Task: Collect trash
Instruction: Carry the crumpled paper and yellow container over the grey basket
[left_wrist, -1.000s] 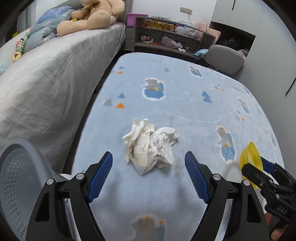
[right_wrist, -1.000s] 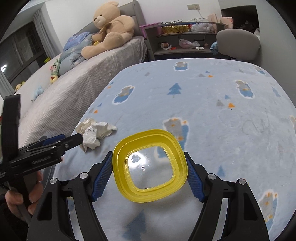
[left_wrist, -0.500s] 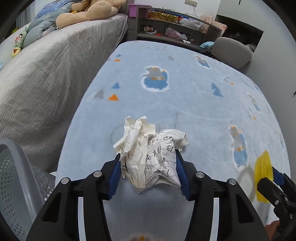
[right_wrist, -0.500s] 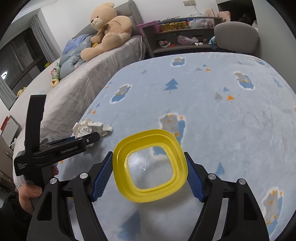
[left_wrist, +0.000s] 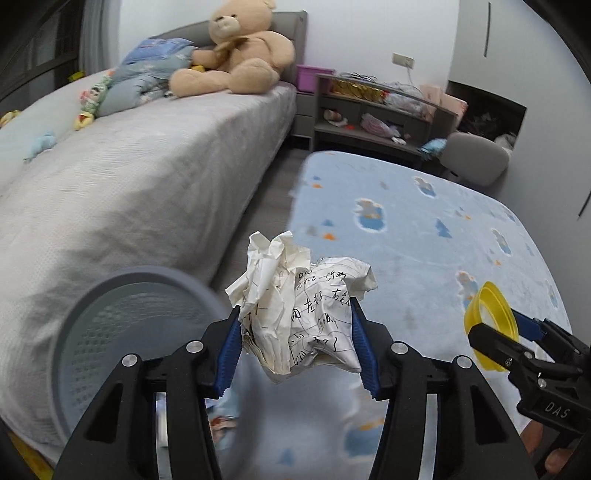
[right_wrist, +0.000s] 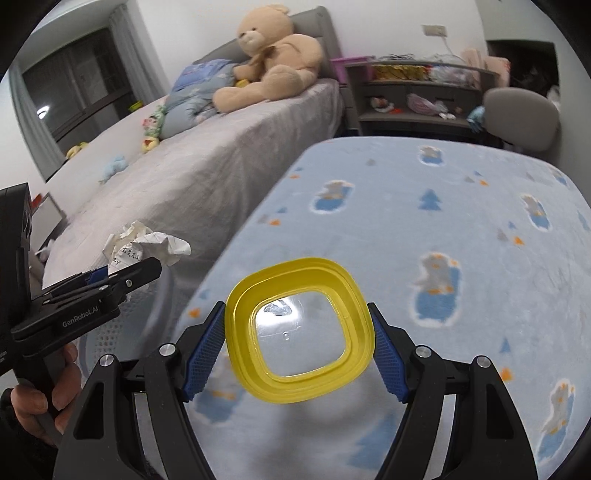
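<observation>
Nearest, the left gripper (left_wrist: 295, 343) pinches a crumpled paper ball (left_wrist: 303, 306), lifted clear of the blue patterned rug (left_wrist: 406, 229); the right gripper (right_wrist: 298, 343) clamps a yellow-rimmed lid (right_wrist: 299, 332) by its edges. Just left of the paper stands a grey mesh basket (left_wrist: 122, 325) — blurred, seemingly on the floor beside the grey bed (left_wrist: 147, 177). Beyond sit a teddy bear (left_wrist: 236, 55), a cluttered shelf unit (left_wrist: 376, 110) and a grey chair (left_wrist: 476, 158).
</observation>
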